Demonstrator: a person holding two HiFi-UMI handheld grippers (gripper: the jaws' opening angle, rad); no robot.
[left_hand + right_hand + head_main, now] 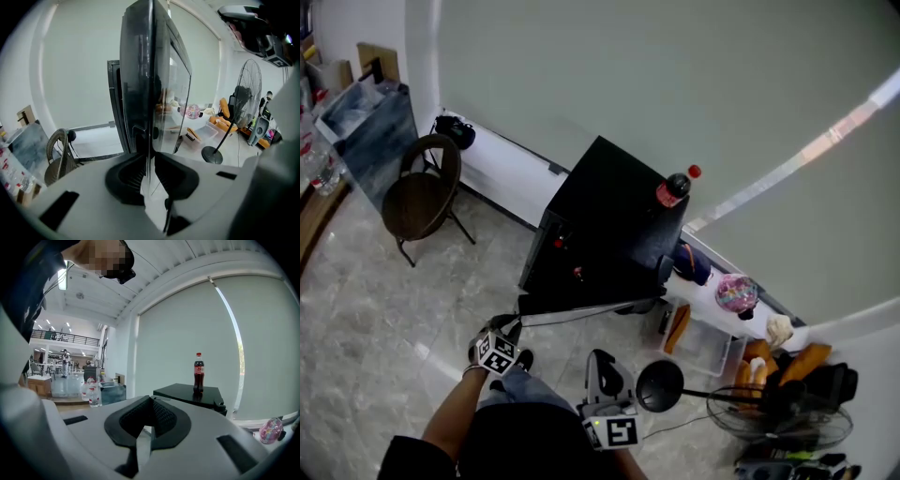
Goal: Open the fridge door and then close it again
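L gripper [149,161] clamped on open fridge door [140,70] edge, R gripper [151,404] closed, empty

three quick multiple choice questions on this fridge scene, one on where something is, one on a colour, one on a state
1. Where does the cola bottle stand?
A on the floor
B on top of the fridge
C on a wall shelf

2. What colour is the bottle's cap?
A red
B blue
C green

3. How is the fridge door?
A shut
B open
C lying on the floor

Answers:
1 B, it stands upright on the fridge's black top.
2 A, the cap shows red in the head view and the right gripper view.
3 B, the door stands away from the cabinet, and the left gripper is clamped on its edge.
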